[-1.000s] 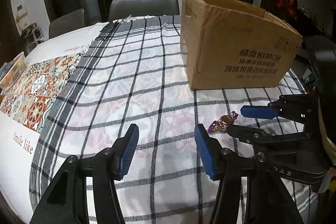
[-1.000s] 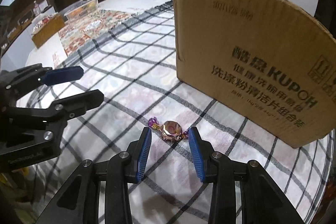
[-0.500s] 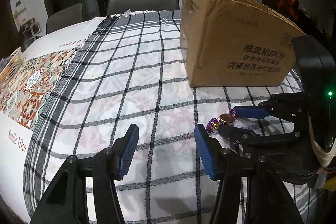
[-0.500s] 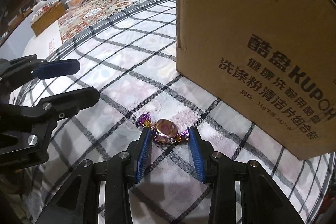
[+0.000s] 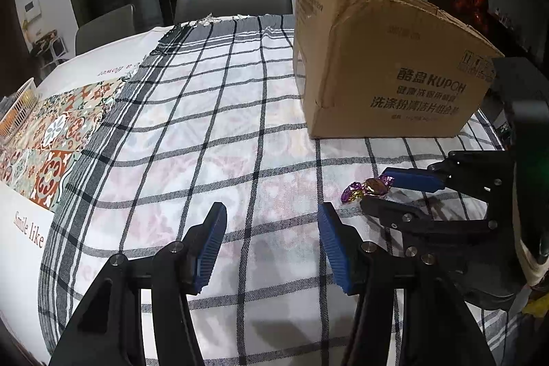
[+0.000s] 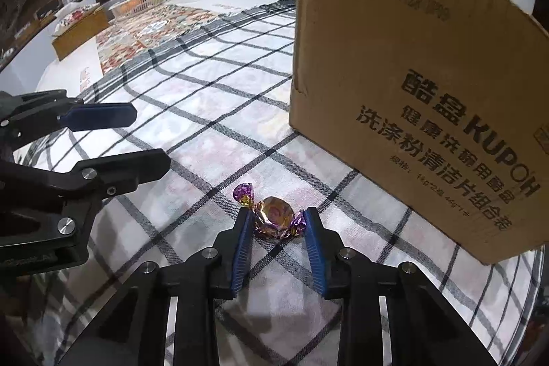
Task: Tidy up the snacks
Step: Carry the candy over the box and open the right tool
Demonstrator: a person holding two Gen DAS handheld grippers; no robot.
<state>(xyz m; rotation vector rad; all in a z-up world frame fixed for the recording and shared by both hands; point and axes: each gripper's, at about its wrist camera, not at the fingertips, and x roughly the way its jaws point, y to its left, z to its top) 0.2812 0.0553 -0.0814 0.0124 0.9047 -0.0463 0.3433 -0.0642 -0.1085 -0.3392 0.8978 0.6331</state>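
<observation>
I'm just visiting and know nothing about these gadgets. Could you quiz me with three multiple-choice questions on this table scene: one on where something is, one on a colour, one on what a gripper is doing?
1. Where does the foil-wrapped candy lie?
A. inside the box
B. on the checked tablecloth, in front of the brown cardboard box
C. in the white basket

2. What colour are the candy's twisted wrapper ends?
A. purple
B. green
C. white

3. What is the left gripper holding?
A. the candy
B. a box flap
C. nothing; it is open

Answers: 1 B, the candy rests on the cloth just short of the box wall. 2 A, both twists are purple. 3 C, only tablecloth shows between its blue pads, while the right gripper brackets the candy.
</observation>
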